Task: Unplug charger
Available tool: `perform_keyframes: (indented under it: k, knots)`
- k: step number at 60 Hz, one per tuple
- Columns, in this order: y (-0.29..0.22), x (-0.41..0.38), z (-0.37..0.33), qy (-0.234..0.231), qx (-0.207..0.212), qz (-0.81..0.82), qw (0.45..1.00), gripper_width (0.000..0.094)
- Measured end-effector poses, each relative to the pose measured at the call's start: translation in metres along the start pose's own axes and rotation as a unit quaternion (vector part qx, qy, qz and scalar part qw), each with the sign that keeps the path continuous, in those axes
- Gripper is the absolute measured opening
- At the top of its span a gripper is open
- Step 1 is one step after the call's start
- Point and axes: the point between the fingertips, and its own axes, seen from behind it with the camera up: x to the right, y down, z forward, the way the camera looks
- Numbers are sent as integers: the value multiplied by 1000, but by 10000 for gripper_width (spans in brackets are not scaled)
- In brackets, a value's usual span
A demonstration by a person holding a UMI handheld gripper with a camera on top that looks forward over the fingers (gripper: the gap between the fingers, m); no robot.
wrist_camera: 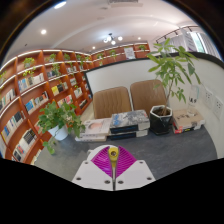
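Bookshelves [40,85]: far left of the low table [95,131], curving along the wall, packed with books.
Small plant [58,118]: just left of the low table, leafy, in front of the shelves.
Low table: mid-room, pale, with a stack of books [130,122] on its right half.
Brown chair backs [112,100]: right behind the low table, two side by side against a pale wall.
Gripper [113,156]: nearer than the low table, over grey floor, well apart from it.
Pads [103,159]: magenta, drawn together to a thin seam.
Jaws: clenched, pinching a small yellow-green piece [113,152] at the tips.
Charger: possibly that yellow-green piece; too small to tell for sure.
Tall plant [172,65]: right of the low table, in a black pot [161,119].
Box [187,121]: beyond the black pot, farthest right of the low table.
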Motion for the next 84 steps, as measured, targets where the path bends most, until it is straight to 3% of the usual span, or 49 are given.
perform_keyframes:
  k: [12, 28, 40, 44, 46, 48, 49, 51, 58, 63, 84]
  knots:
    - [60, 7, 14, -22, -61, 24, 998, 16]
    - [68, -13, 7, -46, -65, 27, 996, 17]
    - [75, -14, -2, -33, -67, 0, 997, 42]
    - [77, -13, -3, -14, -64, -6, 998, 172]
    - [68, -12, -4, -8, -48, -9, 999, 342]
    - [58, -12, -7, -1, -32, -7, 999, 578]
    - [54, -12, -9, 1, -28, -3, 1000, 654]
    - [47, -12, -12, 2, -23, 7, 1000, 717]
    - [42, -11, -17, -4, -31, 42, 999, 734]
    - [43, 7, -25, 29, -31, 39, 998, 823]
    - [65, 45, -58, 130, -39, 0, 991, 827]
